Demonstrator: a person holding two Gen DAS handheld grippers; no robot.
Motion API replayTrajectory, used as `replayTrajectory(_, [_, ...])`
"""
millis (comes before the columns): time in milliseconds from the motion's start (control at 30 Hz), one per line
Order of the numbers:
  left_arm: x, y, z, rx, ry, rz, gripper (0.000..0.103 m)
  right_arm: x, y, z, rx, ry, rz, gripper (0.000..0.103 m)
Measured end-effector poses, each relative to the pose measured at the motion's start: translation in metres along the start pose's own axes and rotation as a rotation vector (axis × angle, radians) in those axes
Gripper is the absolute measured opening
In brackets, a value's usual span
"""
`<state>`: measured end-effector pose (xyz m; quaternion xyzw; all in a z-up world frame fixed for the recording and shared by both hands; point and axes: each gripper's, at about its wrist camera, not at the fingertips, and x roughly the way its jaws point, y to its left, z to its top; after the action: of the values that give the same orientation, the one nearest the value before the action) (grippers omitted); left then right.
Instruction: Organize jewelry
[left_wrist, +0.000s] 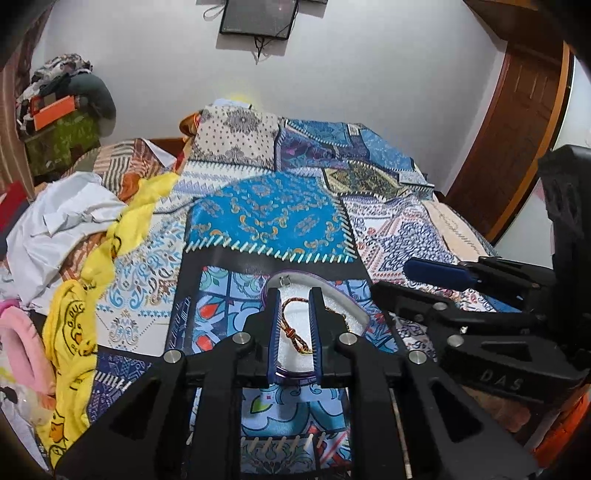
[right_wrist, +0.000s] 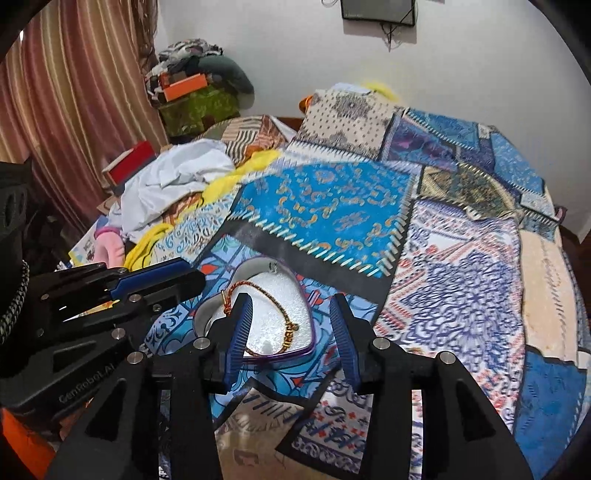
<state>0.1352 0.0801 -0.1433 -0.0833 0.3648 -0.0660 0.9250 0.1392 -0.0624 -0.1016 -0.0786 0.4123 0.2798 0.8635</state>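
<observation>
A purple-rimmed heart-shaped jewelry box (left_wrist: 354, 310) (right_wrist: 295, 284) lies open on the patterned bedspread, lined with white foam. A red and gold braided bracelet (left_wrist: 293, 330) (right_wrist: 273, 299) lies inside it. My left gripper (left_wrist: 295, 295) hovers just over the box, jaws open a little, with the bracelet between the fingers and untouched. My right gripper (right_wrist: 291, 306) is open wide at the box's near right edge. Each gripper shows in the other's view, the right one (left_wrist: 436, 271) and the left one (right_wrist: 162, 275).
The patchwork bedspread (right_wrist: 443, 258) covers the bed. White cloth (left_wrist: 62, 221), yellow printed fabric (left_wrist: 77, 332) and a pink item (left_wrist: 22, 339) are piled on the left. A curtain (right_wrist: 74, 92) hangs left, a wooden door (left_wrist: 517, 129) stands right.
</observation>
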Motion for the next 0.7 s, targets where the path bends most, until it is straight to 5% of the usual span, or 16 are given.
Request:
replayTrajectory(400, [-0.047,-0.036,0.015,0.063,-0.116,0.022,0.037,-0.06,-0.012,0.003,-0.002,-0.151,-0.069,0.04])
replayTrajectory(700, [-0.047,-0.07,0.019,0.105,-0.118,-0.006,0.049,-0.094,-0.052,-0.014,0.047,-0.206,-0.169,0.047])
